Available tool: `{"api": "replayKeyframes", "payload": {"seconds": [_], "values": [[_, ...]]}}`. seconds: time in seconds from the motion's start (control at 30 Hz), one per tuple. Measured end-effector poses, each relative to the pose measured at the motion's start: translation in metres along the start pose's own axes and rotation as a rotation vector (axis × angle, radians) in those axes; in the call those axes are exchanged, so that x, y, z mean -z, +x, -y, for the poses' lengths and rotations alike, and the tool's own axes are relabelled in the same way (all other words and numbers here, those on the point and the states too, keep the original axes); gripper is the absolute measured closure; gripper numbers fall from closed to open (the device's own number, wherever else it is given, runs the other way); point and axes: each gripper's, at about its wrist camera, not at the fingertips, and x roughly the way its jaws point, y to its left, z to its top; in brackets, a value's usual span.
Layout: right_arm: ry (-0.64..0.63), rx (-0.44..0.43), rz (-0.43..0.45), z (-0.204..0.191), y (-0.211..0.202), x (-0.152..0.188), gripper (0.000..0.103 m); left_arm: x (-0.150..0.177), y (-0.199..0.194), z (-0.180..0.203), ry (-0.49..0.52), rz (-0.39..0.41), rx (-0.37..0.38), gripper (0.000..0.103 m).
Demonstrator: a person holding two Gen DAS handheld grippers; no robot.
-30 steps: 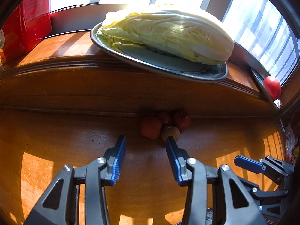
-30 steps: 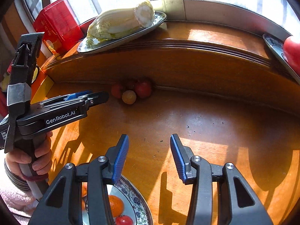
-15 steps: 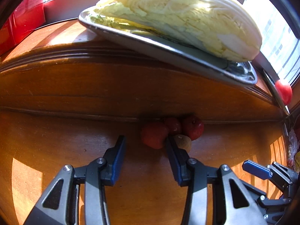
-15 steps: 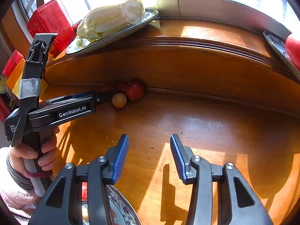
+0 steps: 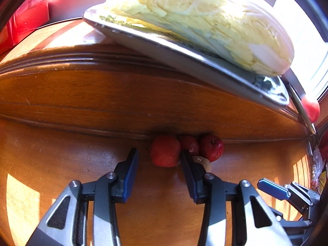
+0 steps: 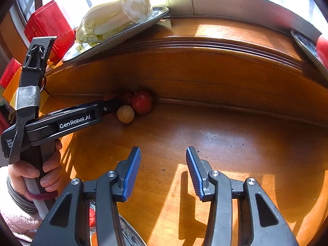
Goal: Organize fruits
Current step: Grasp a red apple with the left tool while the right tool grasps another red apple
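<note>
Four fruits at the foot of the ledge, and the left gripper closes in on the first

Well short of the wooden ledge (image 5: 123,94), the right gripper (image 6: 164,153) hangs idle over the tabletop (image 6: 205,139), its fingers apart on nothing, above a patterned plate (image 6: 127,231) that already holds fruit. Nearer the ledge, the left gripper (image 5: 158,155) has dropped in from a second ago and its fingers are closing. The largest red fruit (image 5: 165,151) sits between the tips, with a gap still showing on one side. Against the ledge's base beside it crowd a small dark fruit (image 5: 189,144), a red apple (image 5: 212,146) and a yellowish fruit (image 6: 125,113). On top of the ledge a cabbage (image 5: 205,24) lies on a metal tray (image 5: 184,61). A pick from this cluster looks imminent, the plate its likely destination.
</note>
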Motion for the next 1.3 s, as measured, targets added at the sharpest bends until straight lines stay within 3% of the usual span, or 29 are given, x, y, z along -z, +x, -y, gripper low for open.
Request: {"api": "replayKeyframes", "payload": {"seconds": [0.07,0.27,0.6,1.3], "values": [[0.004,-0.001,0.000,0.000,0.001,0.000,0.056,-0.003,0.004,-0.006,0.002,-0.005,0.010,0.072],[0.003,-0.008,-0.002,0.004,0.008,-0.008,0.056,0.005,-0.005,-0.020,-0.004,-0.010,0.034,0.072],[0.006,-0.032,0.012,-0.005,0.025,-0.026,0.056,0.007,-0.022,-0.048,-0.001,0.003,-0.027,0.072],[0.071,-0.059,0.043,-0.005,0.043,-0.053,0.056,0.017,-0.003,-0.034,0.016,-0.048,-0.036,0.072]]}}
